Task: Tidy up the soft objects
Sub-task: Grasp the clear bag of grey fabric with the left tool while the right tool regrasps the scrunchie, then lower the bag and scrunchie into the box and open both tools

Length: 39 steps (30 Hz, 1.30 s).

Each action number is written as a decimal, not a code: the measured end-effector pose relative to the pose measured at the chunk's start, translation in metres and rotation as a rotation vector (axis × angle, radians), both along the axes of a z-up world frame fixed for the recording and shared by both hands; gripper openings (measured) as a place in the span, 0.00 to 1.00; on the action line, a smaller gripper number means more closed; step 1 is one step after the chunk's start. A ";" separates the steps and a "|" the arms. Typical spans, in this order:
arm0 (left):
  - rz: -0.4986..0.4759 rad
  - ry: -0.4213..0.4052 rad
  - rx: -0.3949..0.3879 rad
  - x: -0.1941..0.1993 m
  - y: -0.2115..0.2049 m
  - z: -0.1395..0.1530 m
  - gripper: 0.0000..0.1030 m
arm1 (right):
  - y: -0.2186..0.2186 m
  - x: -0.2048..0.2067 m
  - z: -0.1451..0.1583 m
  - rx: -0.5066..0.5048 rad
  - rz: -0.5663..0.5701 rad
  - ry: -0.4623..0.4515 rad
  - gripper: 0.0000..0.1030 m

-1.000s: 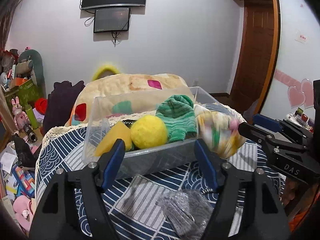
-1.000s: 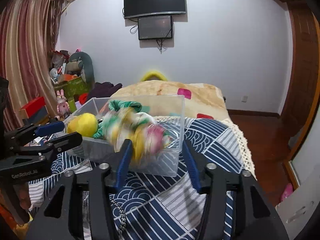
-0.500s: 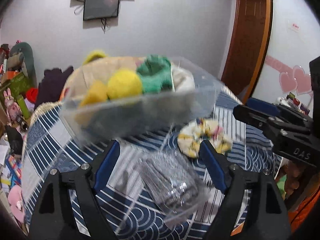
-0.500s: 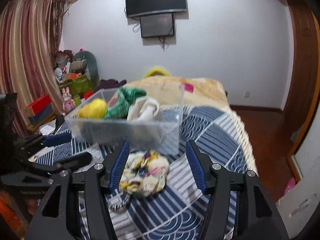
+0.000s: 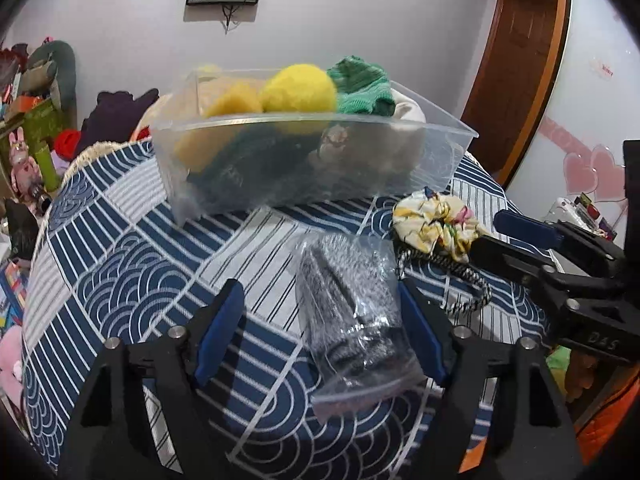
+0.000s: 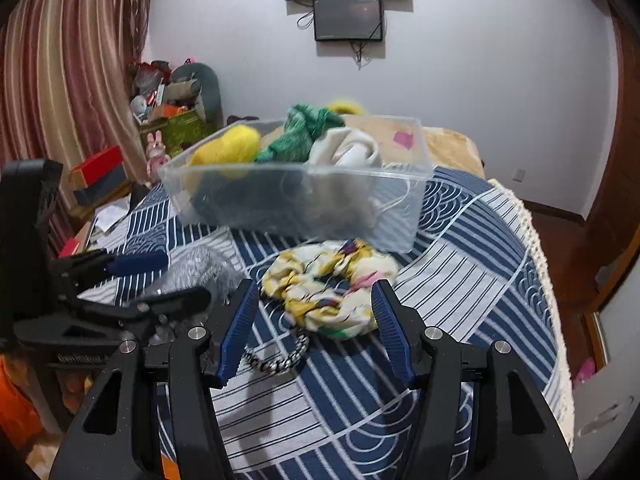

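A clear plastic bin (image 5: 440,156) (image 6: 400,208) on the blue patterned tablecloth holds a yellow ball (image 5: 298,92), a yellow sponge piece (image 5: 228,104), a green knit item (image 5: 360,84) (image 6: 300,132) and a cream cloth (image 6: 348,148). A floral scrunchie (image 5: 436,226) (image 6: 328,292) lies in front of the bin. A grey item in a clear bag (image 5: 352,312) (image 6: 192,272) lies beside it. My left gripper (image 5: 320,336) is open around the bagged item. My right gripper (image 6: 316,332) is open just before the scrunchie.
A black-and-white braided cord (image 5: 460,284) (image 6: 280,356) lies by the scrunchie. The table (image 6: 480,280) drops off at a lace edge on the right. Cluttered shelves and toys (image 6: 168,112) stand at the left, a bed (image 6: 448,140) behind.
The scrunchie left my right gripper's jaws and now lies on the tablecloth. Both grippers dropped lower toward the table, the left one around the bagged item.
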State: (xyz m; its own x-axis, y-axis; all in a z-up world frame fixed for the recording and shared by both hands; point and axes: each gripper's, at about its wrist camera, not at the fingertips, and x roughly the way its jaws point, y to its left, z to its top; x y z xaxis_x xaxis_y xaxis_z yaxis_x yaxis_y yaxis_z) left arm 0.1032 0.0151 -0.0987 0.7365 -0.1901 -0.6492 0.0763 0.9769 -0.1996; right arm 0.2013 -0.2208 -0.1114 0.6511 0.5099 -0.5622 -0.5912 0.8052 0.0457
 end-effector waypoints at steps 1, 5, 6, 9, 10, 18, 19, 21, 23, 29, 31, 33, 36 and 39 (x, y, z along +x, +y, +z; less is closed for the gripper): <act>-0.005 0.009 -0.009 0.000 0.001 -0.002 0.68 | 0.001 0.001 -0.002 -0.007 -0.001 0.004 0.54; -0.006 0.001 -0.024 -0.005 0.001 -0.009 0.62 | 0.006 0.002 -0.009 -0.029 -0.002 0.020 0.58; -0.013 -0.001 -0.025 -0.004 0.000 -0.008 0.58 | 0.008 0.002 -0.011 -0.035 0.000 0.023 0.64; -0.036 -0.004 -0.021 -0.005 -0.007 -0.007 0.49 | 0.015 0.005 -0.017 -0.069 -0.001 0.020 0.65; -0.044 -0.006 -0.017 -0.005 -0.009 -0.007 0.47 | 0.019 0.007 -0.020 -0.090 -0.001 0.022 0.65; -0.058 -0.016 -0.014 -0.005 -0.014 -0.005 0.32 | 0.018 0.013 -0.025 -0.113 -0.018 0.013 0.28; -0.056 -0.019 -0.011 -0.005 -0.013 -0.004 0.31 | 0.016 0.014 -0.025 -0.111 -0.023 0.012 0.23; -0.044 -0.031 0.006 -0.008 -0.013 -0.001 0.28 | 0.012 0.014 -0.023 -0.109 -0.034 0.007 0.12; -0.032 -0.047 0.020 -0.011 -0.011 0.003 0.27 | 0.009 0.013 -0.022 -0.103 -0.039 0.003 0.11; 0.015 -0.099 0.013 -0.017 0.006 0.023 0.27 | 0.004 0.003 -0.010 -0.078 -0.037 -0.038 0.11; 0.032 -0.123 0.008 -0.018 0.013 0.032 0.27 | 0.001 -0.002 -0.002 -0.060 -0.034 -0.057 0.11; 0.050 -0.154 0.010 -0.019 0.019 0.043 0.27 | -0.003 -0.006 0.008 -0.043 -0.034 -0.084 0.11; 0.075 -0.201 0.009 -0.016 0.029 0.062 0.27 | -0.008 -0.010 0.024 -0.018 -0.044 -0.128 0.11; 0.091 -0.243 -0.007 -0.012 0.037 0.080 0.27 | -0.011 -0.012 0.041 0.006 -0.053 -0.174 0.11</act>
State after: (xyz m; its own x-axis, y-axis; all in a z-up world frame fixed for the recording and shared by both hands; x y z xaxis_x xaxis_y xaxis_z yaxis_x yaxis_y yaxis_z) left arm 0.0911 0.0521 -0.0182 0.8851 -0.1199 -0.4497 0.0347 0.9806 -0.1932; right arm 0.1892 -0.2314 -0.0700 0.7645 0.4751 -0.4357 -0.5471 0.8356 -0.0486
